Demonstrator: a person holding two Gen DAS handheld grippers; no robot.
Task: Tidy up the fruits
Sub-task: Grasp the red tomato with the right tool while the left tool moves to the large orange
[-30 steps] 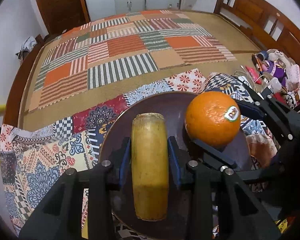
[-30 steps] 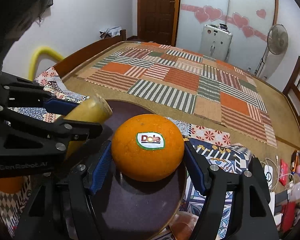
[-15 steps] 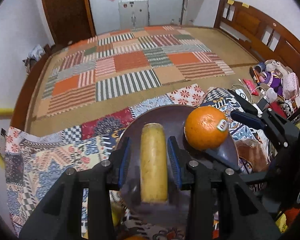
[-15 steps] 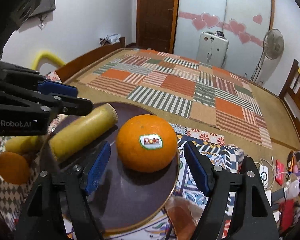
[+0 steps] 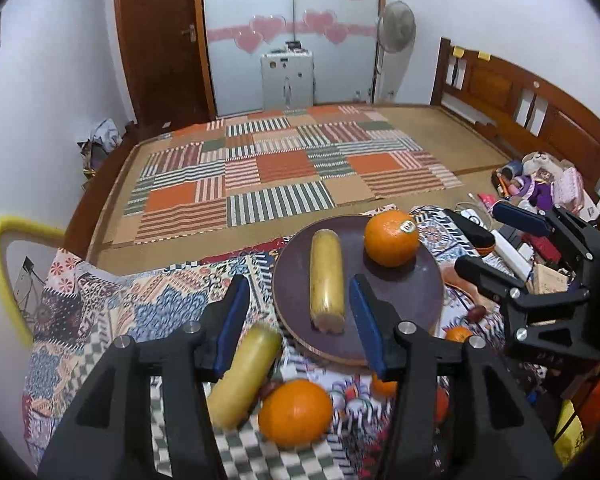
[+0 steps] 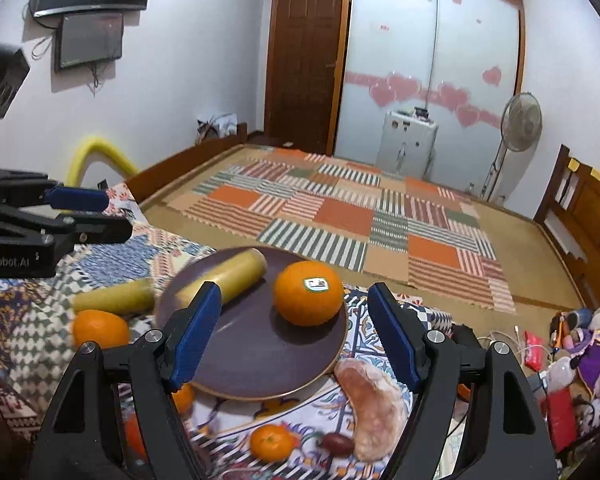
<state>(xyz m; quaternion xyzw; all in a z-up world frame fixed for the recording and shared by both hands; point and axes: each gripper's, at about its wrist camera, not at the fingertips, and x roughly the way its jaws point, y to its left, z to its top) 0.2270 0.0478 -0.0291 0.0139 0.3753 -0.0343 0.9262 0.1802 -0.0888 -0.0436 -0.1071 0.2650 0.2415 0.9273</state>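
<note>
I took the dark plate (image 5: 420, 300) as my landmark. On it lay a yellow banana piece (image 5: 326, 280) and, beside it toward the far right rim, a stickered orange (image 5: 391, 237); the two were close but apart. In the right wrist view the same orange (image 6: 308, 294) sat on the plate (image 6: 260, 368) with the banana piece (image 6: 236, 272) to its left.

My left gripper (image 5: 296, 320) stood with its jaws spread wide and nothing between them, hanging above the near edge of the plate. My right gripper (image 6: 292, 334) was likewise spread wide and held nothing, its blue pads either side of the plate's near half.

Off the plate, on the patterned cloth (image 5: 100, 312), a second banana piece (image 5: 244, 376) lay just left of the near rim, with a second orange (image 5: 295, 412) touching or nearly touching it. Nearer than the plate in the right wrist view I saw a small mandarin (image 6: 270, 442), a dark red fruit (image 6: 338, 443) just beside it, and a pale pink peeled segment (image 6: 374, 404) by the right rim.
</note>
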